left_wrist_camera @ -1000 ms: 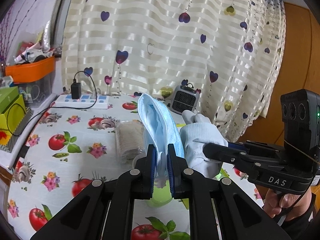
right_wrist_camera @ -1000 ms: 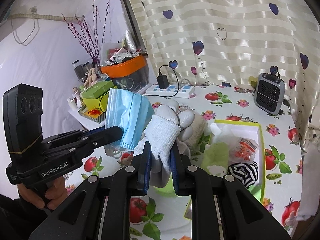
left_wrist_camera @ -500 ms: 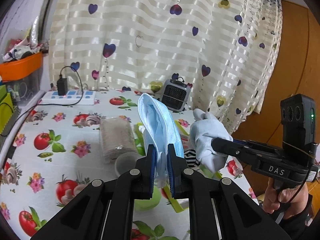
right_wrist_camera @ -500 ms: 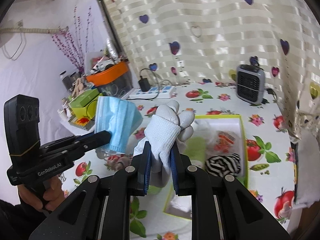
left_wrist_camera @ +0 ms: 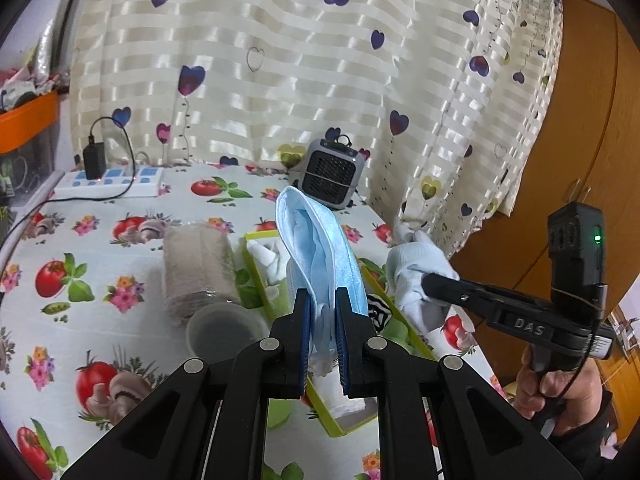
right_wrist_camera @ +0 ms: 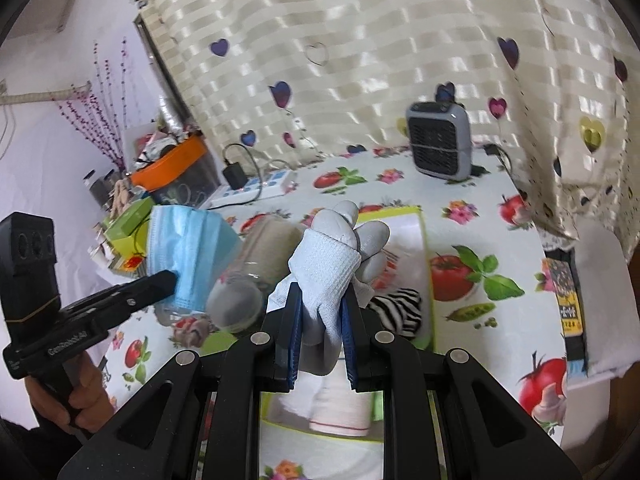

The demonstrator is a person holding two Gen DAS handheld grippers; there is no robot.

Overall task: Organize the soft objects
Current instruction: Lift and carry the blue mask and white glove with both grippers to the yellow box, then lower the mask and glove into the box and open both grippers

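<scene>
The left gripper [left_wrist_camera: 322,312] was clamped on a blue face mask [left_wrist_camera: 320,248], which was pinched near its lower edge and stood upright above the blue finger pads [left_wrist_camera: 305,320]. The mask was held in the air above a green-rimmed box [left_wrist_camera: 260,276] that lay on the table. The right gripper [right_wrist_camera: 320,320] was clenched on a white work glove [right_wrist_camera: 332,264], gripped at the knitted cuff, with the grey-coated glove fingers pointing up and away from the camera. In the left wrist view the glove [left_wrist_camera: 416,272] was seen to the right of the mask, apart from it, over the right side of the box. In the right wrist view the mask [right_wrist_camera: 188,252] was seen to the left of the glove, not touching it.

Inside the box [right_wrist_camera: 424,248] a black-and-white striped cloth [right_wrist_camera: 396,312] and white fabric were visible. Just left of the box, a beige roll in clear wrap [left_wrist_camera: 196,268] was lying beside a translucent cup [left_wrist_camera: 224,328]. The table was covered with a tomato-print cloth [left_wrist_camera: 80,248]. At the far edge, a small grey heater [left_wrist_camera: 330,174] and a white power strip [left_wrist_camera: 112,182] were placed before a heart-patterned curtain [left_wrist_camera: 280,60].
</scene>
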